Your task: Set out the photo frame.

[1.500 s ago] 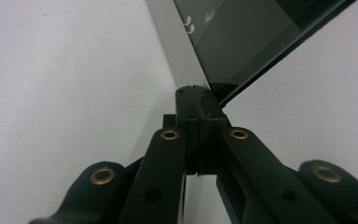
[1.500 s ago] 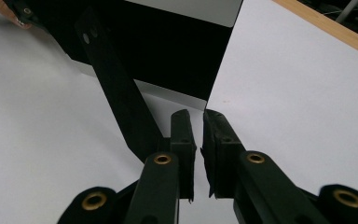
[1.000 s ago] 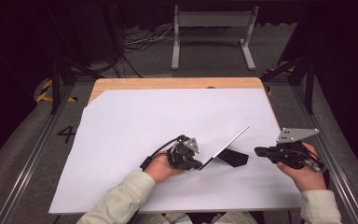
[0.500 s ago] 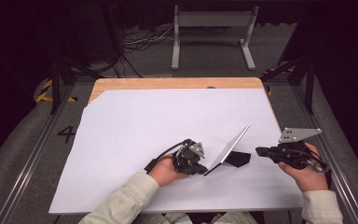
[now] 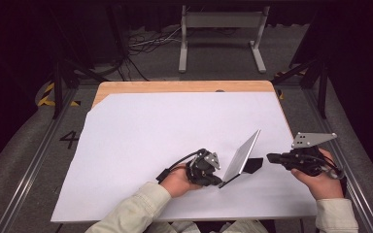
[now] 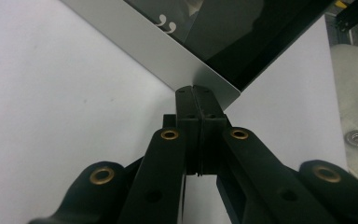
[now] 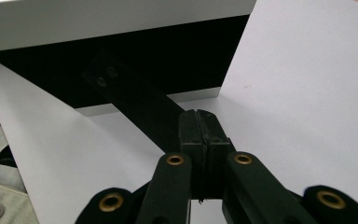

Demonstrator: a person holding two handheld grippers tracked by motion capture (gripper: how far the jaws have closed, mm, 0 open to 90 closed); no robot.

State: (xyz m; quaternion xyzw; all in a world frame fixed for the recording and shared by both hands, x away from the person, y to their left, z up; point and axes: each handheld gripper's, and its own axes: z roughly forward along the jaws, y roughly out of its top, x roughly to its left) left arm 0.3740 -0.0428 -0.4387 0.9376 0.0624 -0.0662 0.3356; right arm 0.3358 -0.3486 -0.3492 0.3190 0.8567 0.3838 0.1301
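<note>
Silver-edged and thin, the picture frame (image 5: 242,156) stands tilted on the white sheet (image 5: 141,131) that covers the worktop (image 5: 175,86), near the right of the near edge, between our two hands. We judge it light and stiff, a flat panel with a dark glossy face that likely smears or scratches, and hard metal-looking borders that may slip between smooth pads.

Our left tool (image 5: 209,175) has its jaws shut together, and in the left gripper view they meet at the frame's near corner (image 6: 200,86); whether they pinch the border or only press against it we cannot tell. Our right tool (image 5: 272,158) is also shut, its tips lying at the black stand strut (image 7: 140,105) behind the frame; we cannot tell whether it grips the strut or merely touches it.

We think the best holds are the border near a corner and the strut itself, away from the glazed face.

Open room is generous: the sheet lies bare to the left and far side. The worktop's right and near edges are close, so we would keep any move leftward or away.
</note>
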